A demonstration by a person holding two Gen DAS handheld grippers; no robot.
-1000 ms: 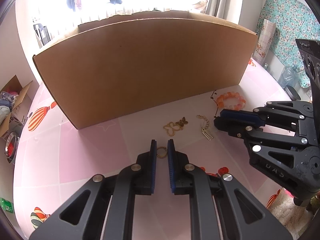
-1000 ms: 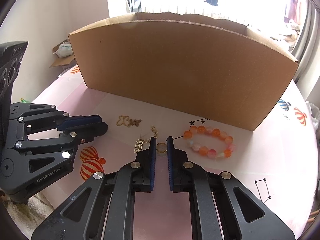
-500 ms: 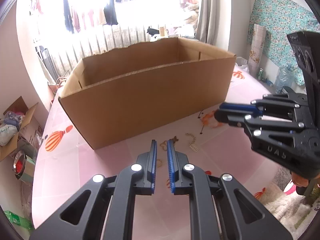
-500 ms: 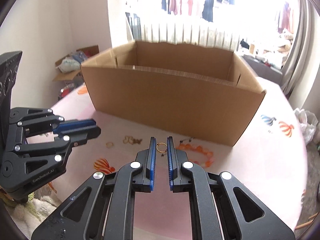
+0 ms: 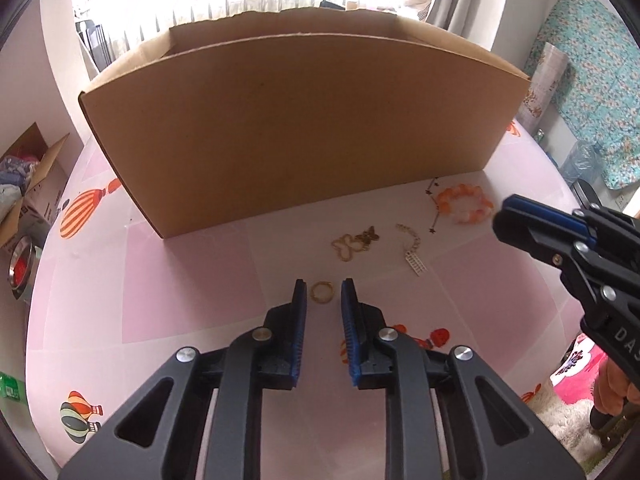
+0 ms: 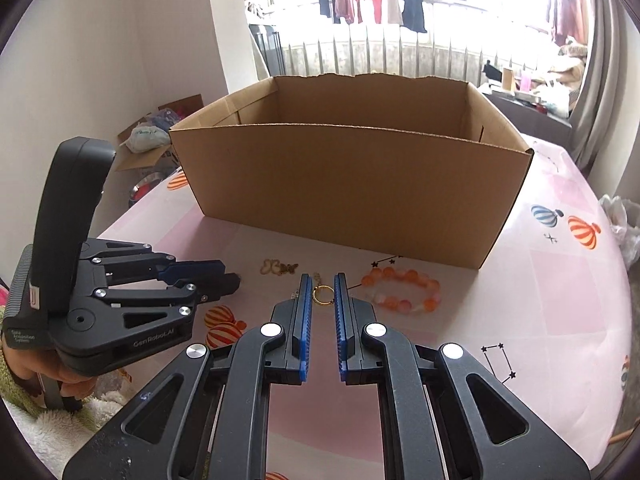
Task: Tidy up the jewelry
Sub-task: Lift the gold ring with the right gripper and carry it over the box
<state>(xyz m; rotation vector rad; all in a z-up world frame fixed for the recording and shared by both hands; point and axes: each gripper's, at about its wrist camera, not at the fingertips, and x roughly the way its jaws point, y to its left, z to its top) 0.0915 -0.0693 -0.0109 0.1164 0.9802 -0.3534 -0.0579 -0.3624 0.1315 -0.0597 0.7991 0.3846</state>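
Note:
A small gold ring [image 5: 316, 300] lies on the pink tablecloth between the tips of my left gripper [image 5: 323, 285]. Its jaws are opening and neither pad touches the ring. My right gripper [image 6: 323, 280] is shut on a second gold ring [image 6: 320, 302] and holds it above the table, in front of the open cardboard box [image 6: 352, 184]. An orange beaded bracelet [image 6: 402, 290], gold butterfly pieces [image 5: 354, 242] and a chain with an abacus charm [image 5: 412, 248] lie before the box. The left gripper [image 6: 230, 276] shows low at the right wrist view's left.
The big box [image 5: 300, 132] fills the back of the round table [image 5: 180, 280]. The right gripper [image 5: 506, 220] juts in from the right of the left wrist view. A person's hand [image 6: 60, 380] holds the left tool. Off the table, a box of clutter [image 5: 28, 184] stands at the left.
The left gripper rose, then came back down near the table, and its jaws have widened off the ring. The right gripper has lifted with its ring, so the box's inside shows.

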